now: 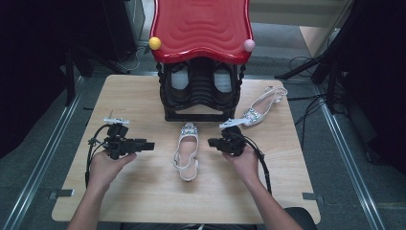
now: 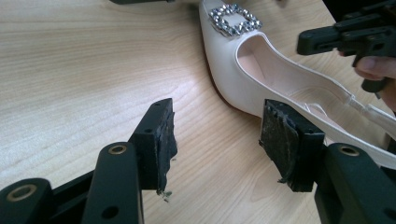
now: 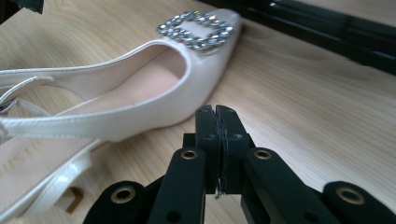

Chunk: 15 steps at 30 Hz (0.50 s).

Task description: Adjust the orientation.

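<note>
Two white slingback shoes lie on the pale wood-grain table (image 1: 143,191). The nearer shoe (image 1: 186,151) sits in the middle, between the two grippers, with its pointed toe towards the black shoe rack (image 1: 198,103) and its thin heel strap towards the person. Its upper is smooth and glossy, the lining a soft pinkish tone, and a square buckle (image 2: 235,19) of small sparkling stones sits on the toe.

The left gripper (image 2: 217,140) points at this shoe from its side, near but not touching. Its jaws stand wide apart over bare wood, and their black pads (image 2: 166,140) look rough and frayed. The right gripper (image 3: 217,140) is close to the shoe's other side, its jaws pressed together with nothing between them.

The second shoe (image 1: 261,108) lies apart, to the right of the rack, angled with its strap end away from the person. A wavy, glossy red top (image 1: 201,26) covers the rack, with a yellow ball (image 1: 154,43) at one corner and a pink ball (image 1: 249,45) at the other. Dark shoes stand on the rack's shelf.
</note>
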Each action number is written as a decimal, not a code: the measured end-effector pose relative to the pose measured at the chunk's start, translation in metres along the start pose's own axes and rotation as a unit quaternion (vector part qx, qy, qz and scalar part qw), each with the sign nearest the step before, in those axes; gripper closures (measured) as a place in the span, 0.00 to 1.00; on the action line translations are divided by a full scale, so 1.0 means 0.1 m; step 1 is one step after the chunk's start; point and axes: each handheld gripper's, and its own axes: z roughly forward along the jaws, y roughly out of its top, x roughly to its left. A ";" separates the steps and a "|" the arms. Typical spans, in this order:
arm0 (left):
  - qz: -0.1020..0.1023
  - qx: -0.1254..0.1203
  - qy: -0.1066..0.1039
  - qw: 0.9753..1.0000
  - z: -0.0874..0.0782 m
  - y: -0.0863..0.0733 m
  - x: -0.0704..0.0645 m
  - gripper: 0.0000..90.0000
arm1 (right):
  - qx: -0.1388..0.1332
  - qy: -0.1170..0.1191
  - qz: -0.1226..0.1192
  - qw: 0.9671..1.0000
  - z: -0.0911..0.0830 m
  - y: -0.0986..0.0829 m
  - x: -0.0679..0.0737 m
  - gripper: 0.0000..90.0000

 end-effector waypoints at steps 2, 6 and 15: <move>0.005 0.002 0.003 1.000 0.01 0.02 0.02 0.50 | -0.005 -0.006 0.004 1.000 -0.08 -0.01 -0.04 0.99; 0.009 0.008 0.002 1.000 0.05 0.06 0.05 0.49 | -0.009 -0.026 0.017 0.999 -0.24 -0.04 -0.15 0.98; 0.028 0.011 0.007 1.000 0.13 0.14 0.05 0.49 | -0.041 -0.063 0.055 0.996 -0.55 -0.10 -0.43 0.99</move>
